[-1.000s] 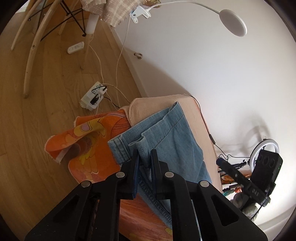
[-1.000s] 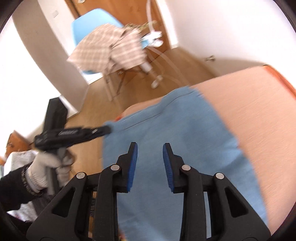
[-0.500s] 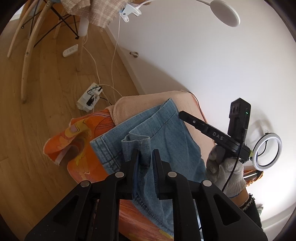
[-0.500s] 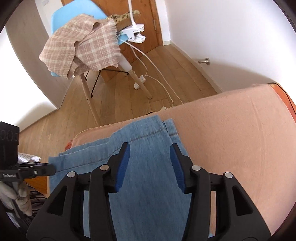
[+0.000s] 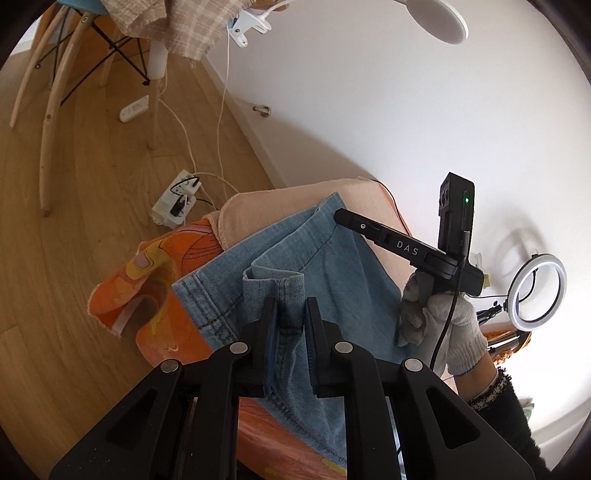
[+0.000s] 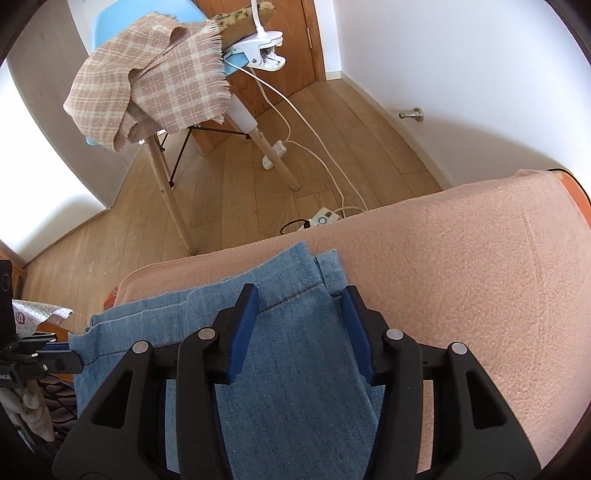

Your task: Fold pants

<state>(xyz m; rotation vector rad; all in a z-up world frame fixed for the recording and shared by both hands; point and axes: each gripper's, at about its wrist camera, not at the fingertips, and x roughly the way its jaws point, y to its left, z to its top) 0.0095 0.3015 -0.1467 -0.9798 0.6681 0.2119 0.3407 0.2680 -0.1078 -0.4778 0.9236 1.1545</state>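
My left claw [image 5: 290,314] pinches a raised fold of the light-blue denim pants [image 5: 332,266], while my right claw [image 6: 301,317] closes, pads astride their far hem, not yet pressing.

Wood floor [image 6: 122,236], white wall [image 5: 369,110], blue chair [image 6: 110,22] (plaid blanket [image 6: 155,81] draped), wooden door [image 6: 295,44], lit ring light [image 5: 537,291].

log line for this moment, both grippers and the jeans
left gripper: shut on jeans | right gripper: closing over jeans corner, pads not pressing
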